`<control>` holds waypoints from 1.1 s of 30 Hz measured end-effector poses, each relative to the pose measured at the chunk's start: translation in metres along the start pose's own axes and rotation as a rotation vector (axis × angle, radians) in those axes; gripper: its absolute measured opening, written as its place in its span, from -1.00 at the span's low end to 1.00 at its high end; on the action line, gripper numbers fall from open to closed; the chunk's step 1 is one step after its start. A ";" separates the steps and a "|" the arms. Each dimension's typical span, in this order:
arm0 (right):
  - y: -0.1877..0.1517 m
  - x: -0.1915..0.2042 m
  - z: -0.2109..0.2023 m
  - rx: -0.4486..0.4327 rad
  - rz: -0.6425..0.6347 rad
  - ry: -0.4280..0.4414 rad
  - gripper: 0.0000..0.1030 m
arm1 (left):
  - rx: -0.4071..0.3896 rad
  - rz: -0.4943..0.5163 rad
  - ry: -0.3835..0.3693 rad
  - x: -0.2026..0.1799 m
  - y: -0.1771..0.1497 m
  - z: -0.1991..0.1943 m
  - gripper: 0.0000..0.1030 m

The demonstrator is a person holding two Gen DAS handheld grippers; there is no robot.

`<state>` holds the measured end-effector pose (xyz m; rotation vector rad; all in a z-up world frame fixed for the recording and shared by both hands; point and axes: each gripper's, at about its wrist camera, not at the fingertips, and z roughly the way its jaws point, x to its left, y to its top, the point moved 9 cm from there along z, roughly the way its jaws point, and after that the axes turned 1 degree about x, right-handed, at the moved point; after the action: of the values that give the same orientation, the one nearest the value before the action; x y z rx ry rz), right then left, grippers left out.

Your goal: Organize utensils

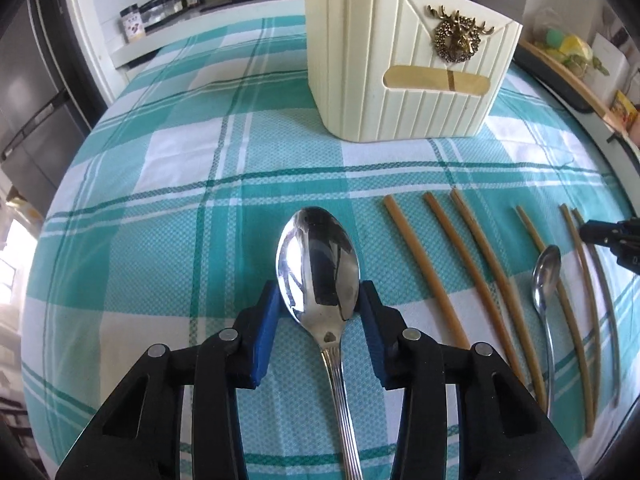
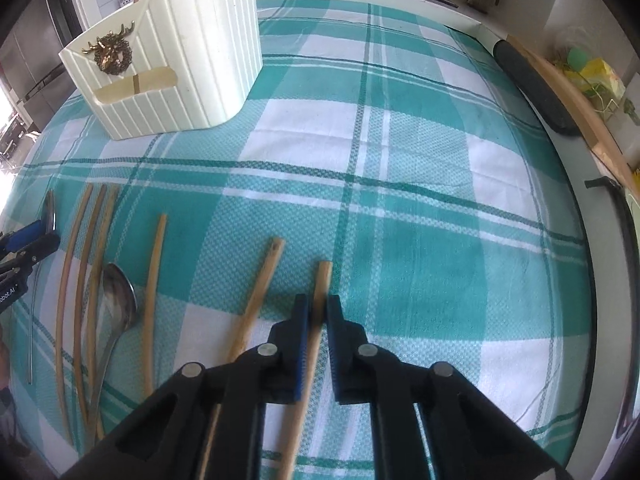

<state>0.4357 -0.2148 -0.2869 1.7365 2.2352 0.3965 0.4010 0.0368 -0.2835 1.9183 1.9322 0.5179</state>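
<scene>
My left fingers [image 1: 320, 296], black with blue pads, are closed partway around the bowl of a large shiny steel spoon [image 1: 318, 264], their pads against its two edges; its ribbed handle runs back between them. My right fingers [image 2: 318, 312] are pinched nearly shut on a thin tan wooden chopstick [image 2: 322, 280], whose tip pokes out just ahead of them.

Both lie over the worktop's teal-and-white checked cloth [image 1: 200, 200]. Between my hands rest more tan chopsticks [image 1: 424, 264] in a loose row, with a smaller steel spoon [image 1: 546, 276] among them.

Farther back on the cloth stands the cream ribbed plastic utensil holder [image 1: 400, 68], upright, with a gold deer-head wreath badge [image 1: 458, 36] and a tan slot on its front.

On the left fingers' body, seen from the right wrist, white lettering reads "obot.AI" [image 2: 9, 294]; the start is cut off. Bottles and a jar [image 1: 134, 24] on the far counter carry labels too small to read.
</scene>
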 end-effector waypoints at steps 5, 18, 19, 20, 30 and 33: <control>0.002 -0.008 -0.019 -0.074 0.072 0.059 -0.86 | -0.061 -0.015 -0.011 0.007 0.004 -0.018 -0.23; -0.006 -0.023 -0.160 -0.394 0.100 0.142 -0.86 | -0.288 -0.032 -0.119 0.011 0.022 -0.137 -0.24; -0.006 -0.025 -0.171 -0.420 0.109 0.148 -0.86 | -0.301 -0.028 -0.131 0.009 0.024 -0.145 -0.24; -0.006 -0.026 -0.181 -0.445 0.118 0.156 -0.86 | -0.312 -0.026 -0.143 0.007 0.025 -0.152 -0.24; 0.001 -0.030 -0.239 -0.590 0.134 0.170 -0.86 | -0.351 -0.005 -0.199 -0.001 0.036 -0.180 -0.99; 0.001 -0.031 -0.243 -0.604 0.139 0.173 -0.86 | -0.341 -0.012 -0.184 0.005 0.036 -0.172 -1.00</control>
<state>0.3506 -0.2550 -0.0603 1.5616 1.8215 1.1533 0.3456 0.0414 -0.1167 1.6738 1.6208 0.6002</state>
